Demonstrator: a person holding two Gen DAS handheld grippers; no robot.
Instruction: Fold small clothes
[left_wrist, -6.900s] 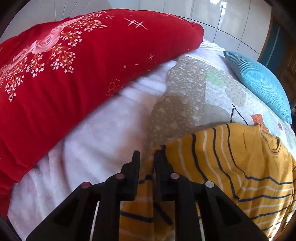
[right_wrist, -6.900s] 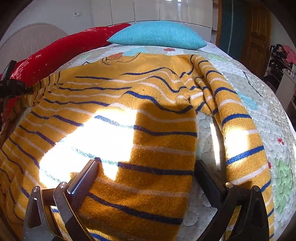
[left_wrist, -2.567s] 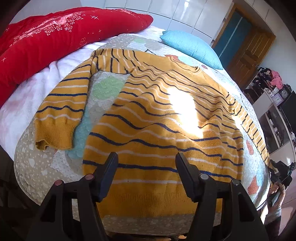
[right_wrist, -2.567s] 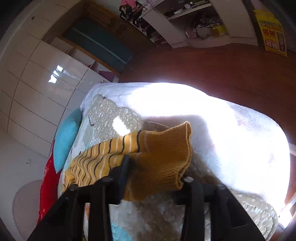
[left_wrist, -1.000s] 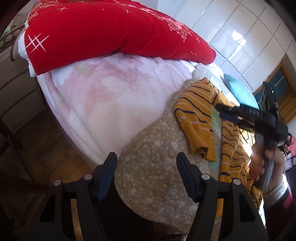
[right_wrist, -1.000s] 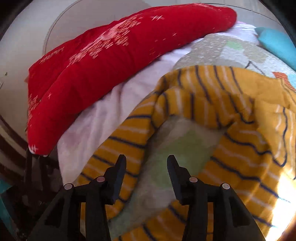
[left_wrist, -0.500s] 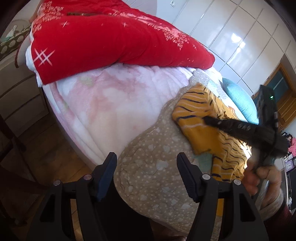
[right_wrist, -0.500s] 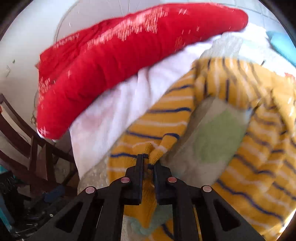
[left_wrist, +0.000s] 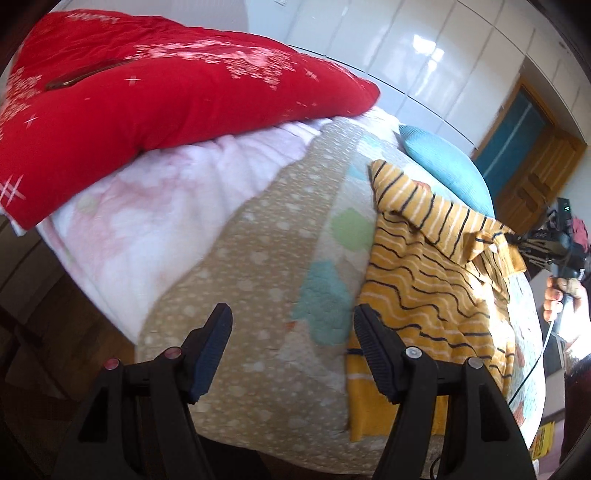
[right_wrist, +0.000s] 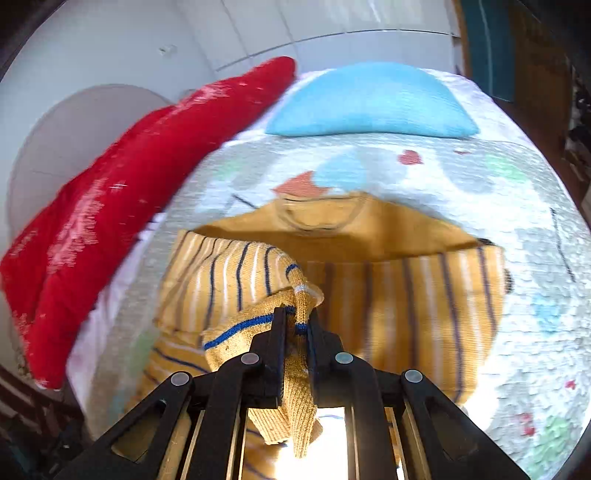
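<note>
A mustard-yellow sweater with navy and white stripes lies on the quilted bed. In the right wrist view the sweater fills the middle, neck hole at the far side. My right gripper is shut on the sleeve cuff and holds the sleeve lifted and folded across the sweater's body. It also shows in the left wrist view, far right, pinching the cuff. My left gripper is open and empty, low at the bed's near corner, its right finger beside the sweater's hem.
A long red pillow lies along the bed's left side on a white-pink blanket. A light blue cushion sits at the head of the bed. White wardrobe doors and a wooden door stand behind.
My right gripper shut on the left sleeve cuff and carried it up and across the sweater's body toward the right. My left gripper stayed open and swung slightly toward the bed.
</note>
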